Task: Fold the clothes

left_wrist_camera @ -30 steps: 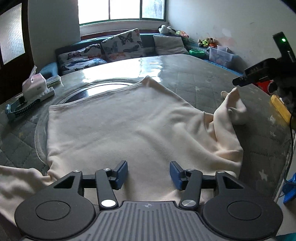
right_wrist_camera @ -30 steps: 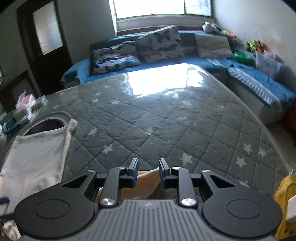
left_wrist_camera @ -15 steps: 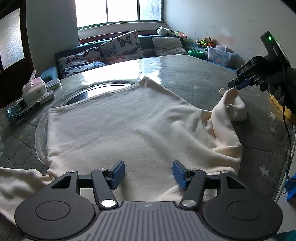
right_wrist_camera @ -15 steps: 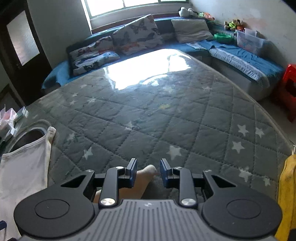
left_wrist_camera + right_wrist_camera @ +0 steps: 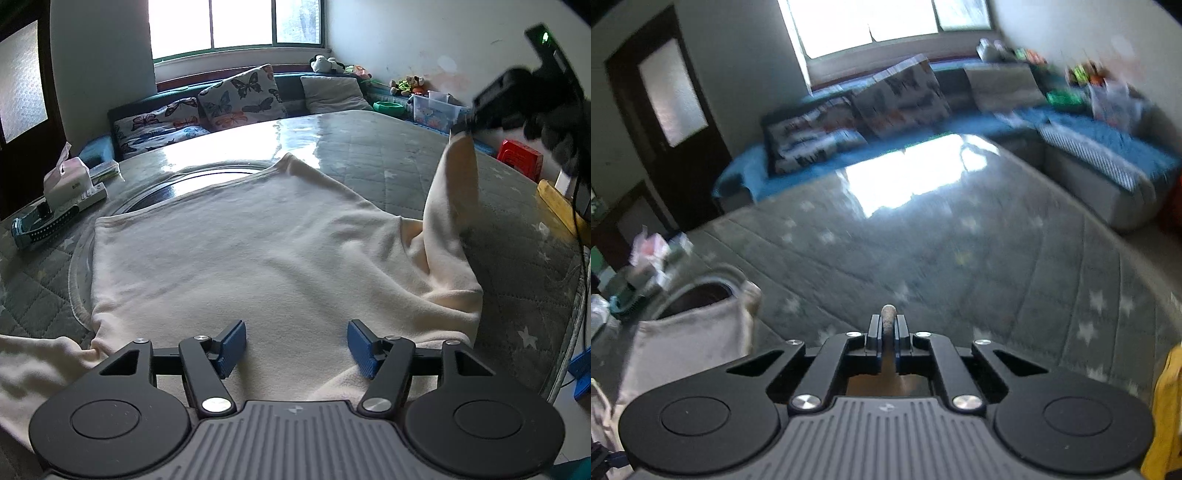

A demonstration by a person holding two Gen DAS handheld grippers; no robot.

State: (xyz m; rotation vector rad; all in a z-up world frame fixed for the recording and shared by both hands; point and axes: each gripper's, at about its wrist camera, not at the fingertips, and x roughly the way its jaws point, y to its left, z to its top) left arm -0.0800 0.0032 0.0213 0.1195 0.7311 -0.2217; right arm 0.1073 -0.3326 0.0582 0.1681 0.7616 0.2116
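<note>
A cream sweater lies spread flat on the grey quilted table. My left gripper is open, its blue pads hovering just above the sweater's near edge. My right gripper is shut on the tip of the sweater's right sleeve. In the left wrist view the right gripper holds that sleeve lifted up off the table at the right. The sweater body shows at the left of the blurred right wrist view.
A tissue box and a teal strap lie at the table's far left. A round glass inset lies under the sweater's far edge. A sofa with cushions runs behind. A yellow object is at the right edge.
My right gripper has shut on the sleeve tip and raised it off the table. My left gripper has opened wider and stayed at the sweater's near edge.
</note>
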